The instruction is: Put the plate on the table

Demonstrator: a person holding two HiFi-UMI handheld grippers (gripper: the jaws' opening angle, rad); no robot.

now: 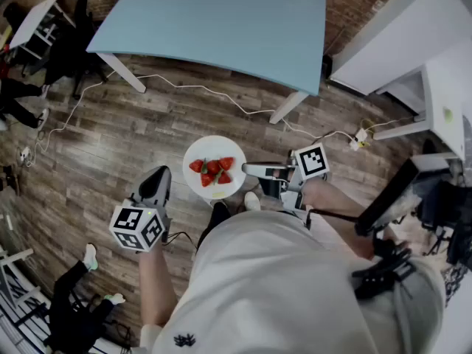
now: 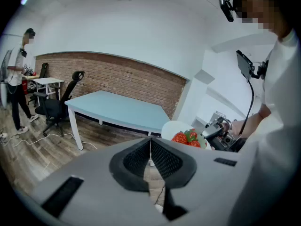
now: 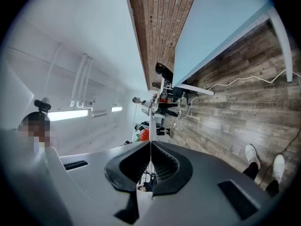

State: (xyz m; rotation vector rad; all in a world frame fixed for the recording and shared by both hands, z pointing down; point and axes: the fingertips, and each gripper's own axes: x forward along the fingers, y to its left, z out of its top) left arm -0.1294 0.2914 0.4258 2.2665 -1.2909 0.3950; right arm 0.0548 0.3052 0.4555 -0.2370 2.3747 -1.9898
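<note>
L gripper (image 1: 159,174) jaws pressed together, empty; R gripper (image 1: 248,169) jaws pinch rim of plate (image 1: 198,185) w/ strawberries (image 1: 214,170).

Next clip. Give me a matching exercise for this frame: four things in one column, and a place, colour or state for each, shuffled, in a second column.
Things:
1. plate
2. strawberries
3. table
4. left gripper

Place, colour or state:
A. shut, nothing between its jaws
B. red, lying on the plate
C. held by its rim in the right gripper
D. light blue top, white legs

Pairs: 1-C, 2-B, 3-D, 4-A
</note>
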